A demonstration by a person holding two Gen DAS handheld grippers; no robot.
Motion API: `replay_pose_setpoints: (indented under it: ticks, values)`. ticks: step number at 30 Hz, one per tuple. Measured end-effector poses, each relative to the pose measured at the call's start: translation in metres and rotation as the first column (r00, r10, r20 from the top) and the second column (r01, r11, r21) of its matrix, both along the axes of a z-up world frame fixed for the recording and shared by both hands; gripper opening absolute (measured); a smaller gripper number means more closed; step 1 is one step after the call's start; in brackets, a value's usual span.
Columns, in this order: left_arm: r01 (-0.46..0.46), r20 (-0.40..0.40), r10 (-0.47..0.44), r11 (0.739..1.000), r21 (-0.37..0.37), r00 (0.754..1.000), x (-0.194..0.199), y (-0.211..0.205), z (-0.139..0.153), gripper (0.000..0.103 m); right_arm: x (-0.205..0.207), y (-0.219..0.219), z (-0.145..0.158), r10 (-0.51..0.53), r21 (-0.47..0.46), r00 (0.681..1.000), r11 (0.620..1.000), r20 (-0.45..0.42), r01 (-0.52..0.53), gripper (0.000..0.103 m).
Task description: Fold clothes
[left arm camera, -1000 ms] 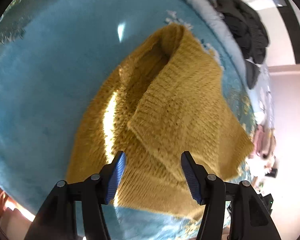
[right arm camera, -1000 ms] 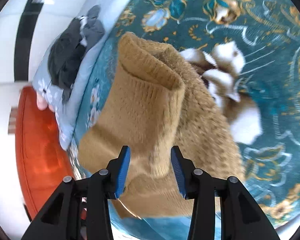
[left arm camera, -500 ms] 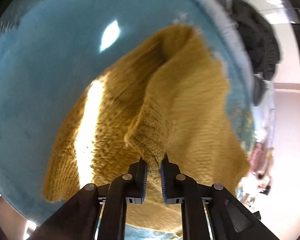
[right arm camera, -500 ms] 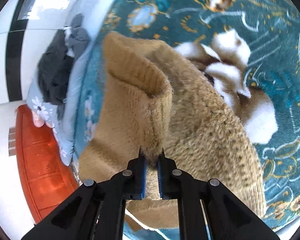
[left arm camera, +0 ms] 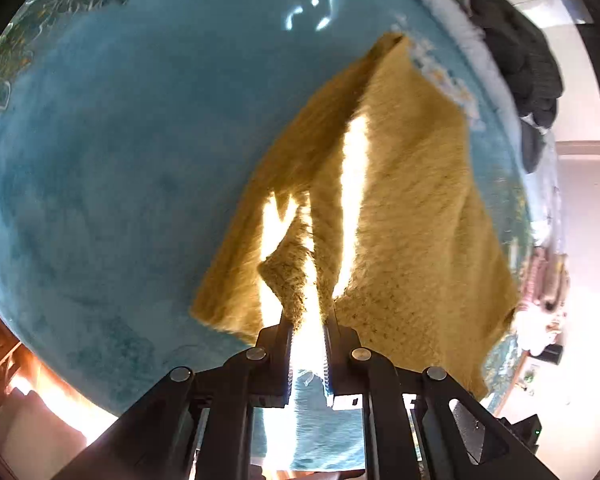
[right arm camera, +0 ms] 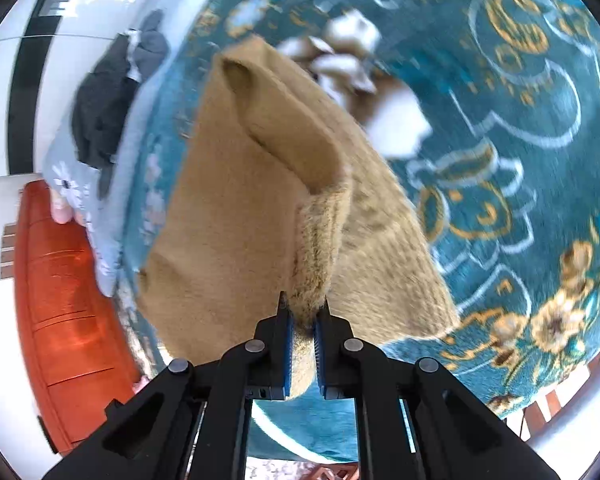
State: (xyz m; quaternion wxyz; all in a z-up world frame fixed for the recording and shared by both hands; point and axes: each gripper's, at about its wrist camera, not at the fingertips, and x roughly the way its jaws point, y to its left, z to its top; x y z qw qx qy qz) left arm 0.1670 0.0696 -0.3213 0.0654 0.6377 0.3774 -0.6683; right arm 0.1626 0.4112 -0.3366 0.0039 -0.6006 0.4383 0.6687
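Currently, stage: an early fold, judged to be only begun.
Garment: a mustard knitted garment [left arm camera: 412, 208] is seen lying partly on the teal patterned bedspread [left arm camera: 120, 160], its near edge raised toward 6 o'clock in both wrist views.
Left gripper [left arm camera: 309, 320]: it is closed tight, and a corner of the knit is pinched between its pads.
Right gripper [right arm camera: 303, 312]: the jaws are drawn nearly together on a ribbed edge of the same garment.
Done: both near corners are gripped and lifted clear of the bedspread.
Left: the raised edge is judged to need carrying toward 12 o'clock and laying flat; further folds are expected.
Surroundings: dark clothes [right arm camera: 108, 92] are heaped at 10 o'clock in the right view, well apart.
Blur: finer detail is smeared.
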Motion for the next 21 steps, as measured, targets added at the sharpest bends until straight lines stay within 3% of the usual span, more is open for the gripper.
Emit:
replay_pose_setpoints:
  ticks: [8, 12, 17, 21]
  values:
    - [0.074, -0.017, -0.074, 0.997, 0.006, 0.997, 0.003, -0.002, 0.010, 0.018, 0.014, -0.001, -0.014, -0.015, 0.011, 0.999, 1.000, 0.039, 0.014, 0.009]
    - [0.094, -0.039, -0.094, 0.996, -0.006, 0.995, 0.001, -0.010, 0.026, 0.029, 0.008, -0.002, -0.006, -0.001, 0.024, 0.999, 1.000, 0.037, 0.000, 0.011]
    - [0.023, -0.056, -0.026, 0.999, -0.038, 0.998, -0.001, -0.040, 0.044, 0.038, 0.012, 0.016, 0.011, 0.010, 0.110, 0.998, 0.994, 0.062, -0.017, 0.011]
    - [-0.029, -0.082, 0.023, 0.997, -0.065, 0.996, -0.028, -0.064, 0.056, 0.042, -0.007, 0.043, 0.028, -0.028, 0.107, 0.999, 0.994, 0.017, 0.026, 0.012]
